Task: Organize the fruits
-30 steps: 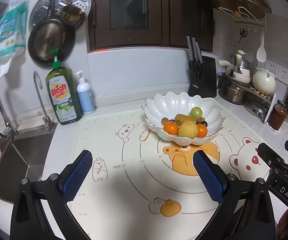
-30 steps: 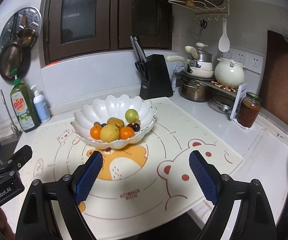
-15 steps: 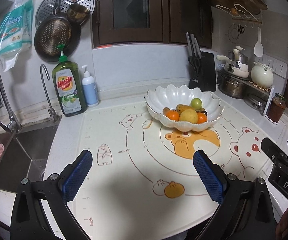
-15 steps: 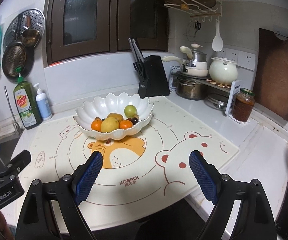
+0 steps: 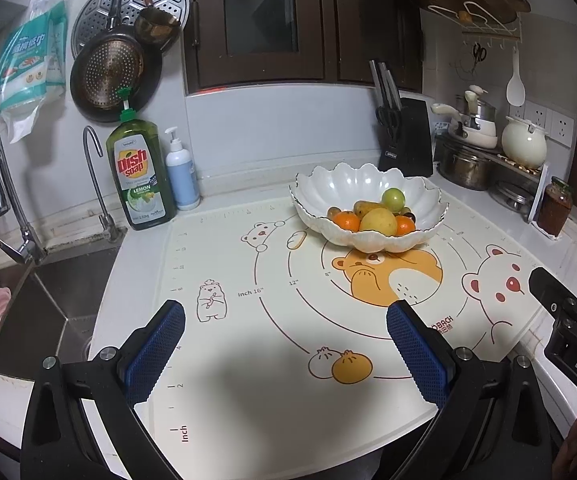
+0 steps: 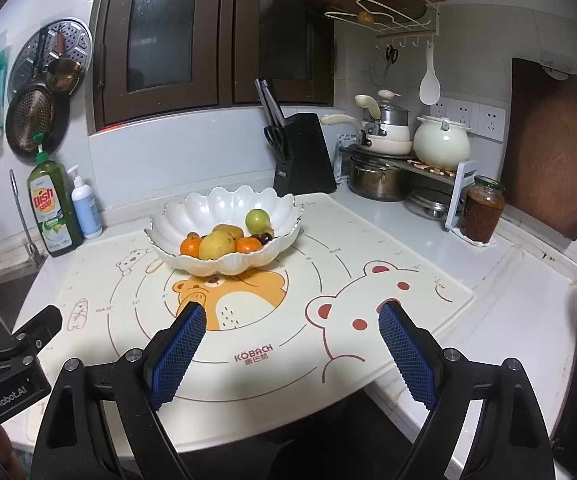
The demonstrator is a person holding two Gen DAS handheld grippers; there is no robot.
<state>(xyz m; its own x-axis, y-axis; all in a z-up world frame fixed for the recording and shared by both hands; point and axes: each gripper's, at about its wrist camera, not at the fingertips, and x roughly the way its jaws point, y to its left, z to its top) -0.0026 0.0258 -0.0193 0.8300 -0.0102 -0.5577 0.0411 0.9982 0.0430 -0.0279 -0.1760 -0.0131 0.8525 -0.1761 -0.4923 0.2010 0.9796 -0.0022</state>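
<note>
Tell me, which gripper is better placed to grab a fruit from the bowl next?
Probably the right gripper: the white bowl sits nearly straight ahead of its open jaws. From the left gripper, also open, the bowl lies off toward the right.

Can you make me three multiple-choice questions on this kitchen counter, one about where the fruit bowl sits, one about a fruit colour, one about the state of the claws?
1. Where does the white bowl stand?
A. In the sink
B. On the bear-print mat
C. On the pot rack

2. What colour is the round fruit at the back of the bowl?
A. Green
B. Red
C. Purple

3. How do the two claws stand?
A. Both shut on fruit
B. One holds the bowl
C. Both open and empty

Answers:
1 B: the bowl rests on the mat, just above the orange bear.
2 A: the green fruit sits behind the two oranges and the yellow fruit.
3 C: the left claw and the right claw have their pads wide apart with nothing between them.
</note>
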